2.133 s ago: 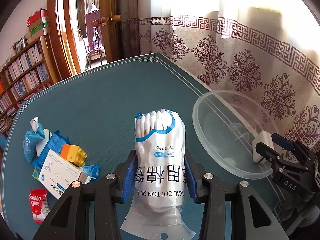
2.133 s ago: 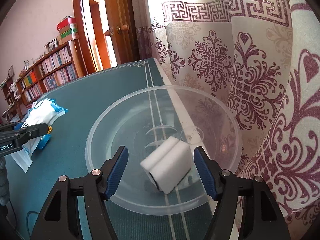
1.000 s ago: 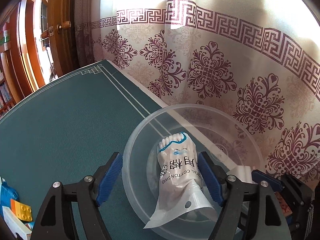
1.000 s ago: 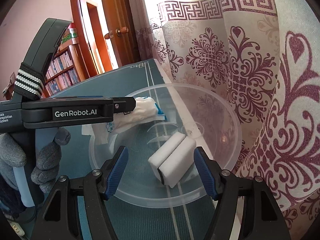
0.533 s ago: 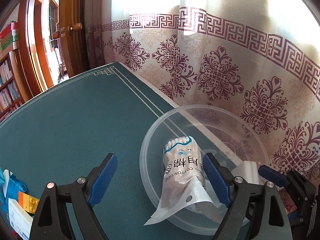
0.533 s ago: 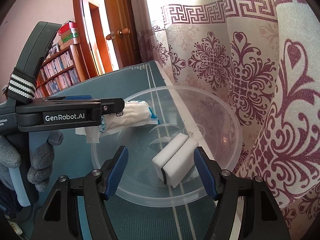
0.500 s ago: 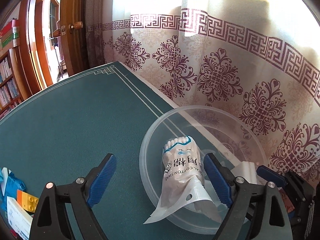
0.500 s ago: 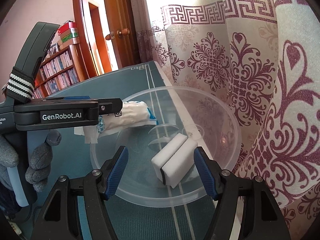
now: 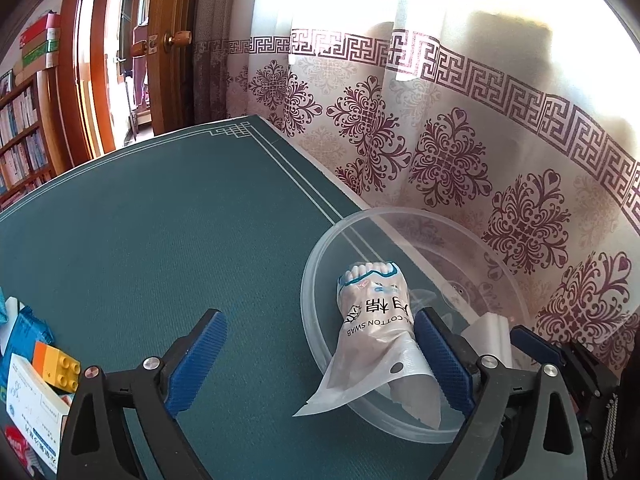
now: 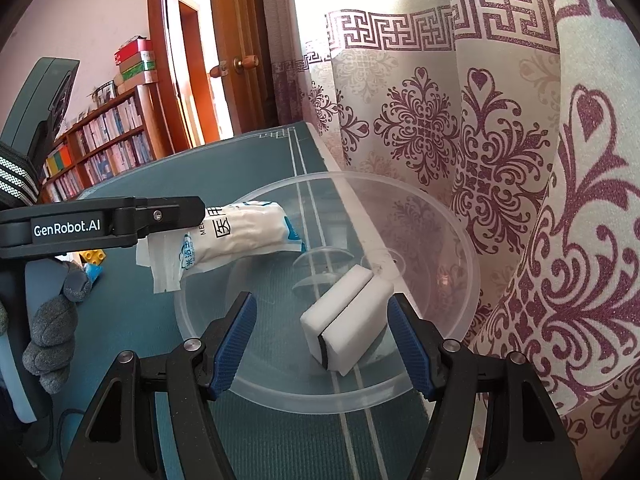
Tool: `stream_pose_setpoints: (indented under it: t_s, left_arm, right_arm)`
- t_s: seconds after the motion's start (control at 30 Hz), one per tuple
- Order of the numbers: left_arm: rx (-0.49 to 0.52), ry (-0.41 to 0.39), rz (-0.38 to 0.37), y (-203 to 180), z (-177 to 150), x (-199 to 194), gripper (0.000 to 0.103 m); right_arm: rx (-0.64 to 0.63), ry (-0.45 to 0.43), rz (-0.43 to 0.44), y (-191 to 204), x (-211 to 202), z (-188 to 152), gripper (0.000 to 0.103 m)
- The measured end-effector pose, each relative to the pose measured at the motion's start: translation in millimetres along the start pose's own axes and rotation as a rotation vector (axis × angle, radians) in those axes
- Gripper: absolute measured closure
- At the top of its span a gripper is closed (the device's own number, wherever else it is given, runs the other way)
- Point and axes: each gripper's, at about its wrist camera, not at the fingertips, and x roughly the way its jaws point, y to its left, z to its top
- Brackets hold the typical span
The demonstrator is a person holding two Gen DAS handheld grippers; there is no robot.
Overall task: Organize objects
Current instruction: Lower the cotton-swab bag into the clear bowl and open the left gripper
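Observation:
A clear plastic bowl (image 9: 320,256) (image 10: 452,224) stands at the table's right edge by the curtain. A bag of cotton swabs (image 9: 374,312) (image 10: 240,236) lies in it, its tail hanging over the near rim. My left gripper (image 9: 318,320) straddles that rim with its jaws opening wide. The bag lies close by the right pad (image 9: 436,356) and is not pinched. A white sponge block (image 10: 348,316) (image 9: 490,328) rests on the bowl's floor. My right gripper (image 10: 320,300) stands open over the bowl's near side, with the block lying loose between its fingers.
At the left edge lie an orange and yellow brick (image 9: 56,364), a white box (image 9: 32,392), blue packets (image 9: 24,332) and a red packet (image 9: 16,444). A patterned curtain (image 9: 448,160) hangs along the table's right side. A gloved hand (image 10: 52,340) holds the left gripper.
The left gripper's jaws have spread wider and it has slid left and back from the swab bag, which stays in the bowl. The right gripper and sponge block have not moved.

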Motion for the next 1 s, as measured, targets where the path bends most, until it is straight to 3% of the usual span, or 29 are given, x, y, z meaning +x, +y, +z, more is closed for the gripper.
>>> stream_pose_setpoints:
  t_s: [0.3,0.43,0.67,1.0]
  left_arm:
    - [0.057,0.008,0.062,-8,2,27,0.005]
    - [0.032,0.003,0.002,-6,0,17,0.005]
    - [0.016,-0.047,-0.024,-5,0,-12,0.003]
    - [-0.018,-0.055,0.078,10,-9,-24,0.002]
  right_arm:
    - [-0.005,-0.001,0.0,3,0,-1,0.034]
    - [-0.005,-0.001,0.0,3,1,-2,0.034]
    - [-0.02,-0.007,-0.007,6,-1,-4,0.034]
    - [-0.063,-0.035,-0.031,18,-7,-5,0.034]
